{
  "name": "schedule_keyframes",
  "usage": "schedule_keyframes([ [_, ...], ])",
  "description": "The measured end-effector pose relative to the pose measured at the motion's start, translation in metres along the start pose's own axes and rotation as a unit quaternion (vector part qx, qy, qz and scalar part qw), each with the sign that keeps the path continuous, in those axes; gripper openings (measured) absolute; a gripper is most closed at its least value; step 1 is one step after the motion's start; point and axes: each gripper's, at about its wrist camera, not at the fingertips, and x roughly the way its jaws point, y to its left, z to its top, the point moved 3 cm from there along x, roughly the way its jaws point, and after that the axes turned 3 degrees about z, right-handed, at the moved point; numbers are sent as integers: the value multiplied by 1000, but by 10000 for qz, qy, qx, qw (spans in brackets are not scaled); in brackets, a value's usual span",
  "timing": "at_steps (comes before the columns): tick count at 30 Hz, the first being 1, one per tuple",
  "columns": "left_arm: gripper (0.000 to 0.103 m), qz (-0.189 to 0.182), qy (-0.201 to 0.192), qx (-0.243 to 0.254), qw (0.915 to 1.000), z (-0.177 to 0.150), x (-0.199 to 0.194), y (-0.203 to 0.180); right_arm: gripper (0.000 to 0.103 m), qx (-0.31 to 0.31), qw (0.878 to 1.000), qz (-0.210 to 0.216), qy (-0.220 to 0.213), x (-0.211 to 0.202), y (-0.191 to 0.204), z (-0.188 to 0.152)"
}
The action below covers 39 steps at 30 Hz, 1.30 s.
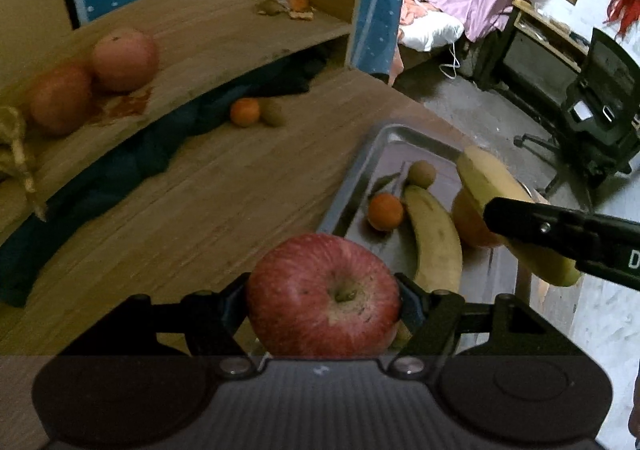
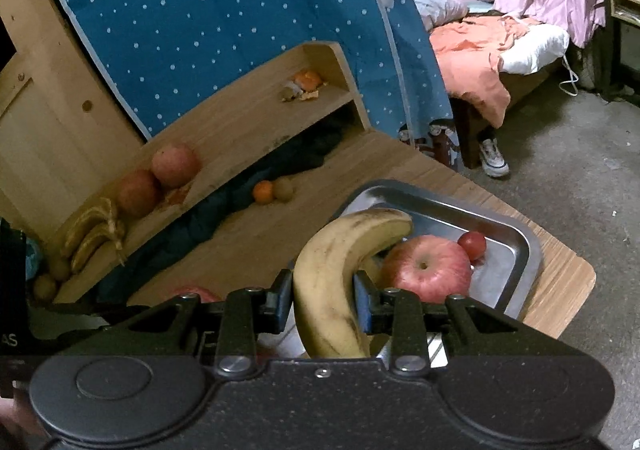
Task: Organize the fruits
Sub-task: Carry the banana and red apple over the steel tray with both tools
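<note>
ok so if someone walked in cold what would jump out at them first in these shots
The red apple clamped in the left gripper fills the left wrist view. Next comes the banana pinched in the right gripper, held above the metal tray, where another apple lies.

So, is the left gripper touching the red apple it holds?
Touching. In the left wrist view, the left gripper has its jaws pressed against both sides of the red apple, with no gap showing on either side.
</note>
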Motion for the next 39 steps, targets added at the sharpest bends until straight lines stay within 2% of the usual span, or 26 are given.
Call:
schedule_keyframes([
  [13, 77, 171, 340, -72, 9992, -4, 20, -12, 34, -241, 9978, 398, 470, 21, -11, 1],
  [25, 77, 290, 360, -248, 9986, 1, 25, -15, 34, -295, 9950, 636, 712, 29, -18, -3],
  [39, 77, 630, 381, -697, 9948, 4, 28, -16, 36, -391, 9891, 961, 1042, 37, -31, -9],
])
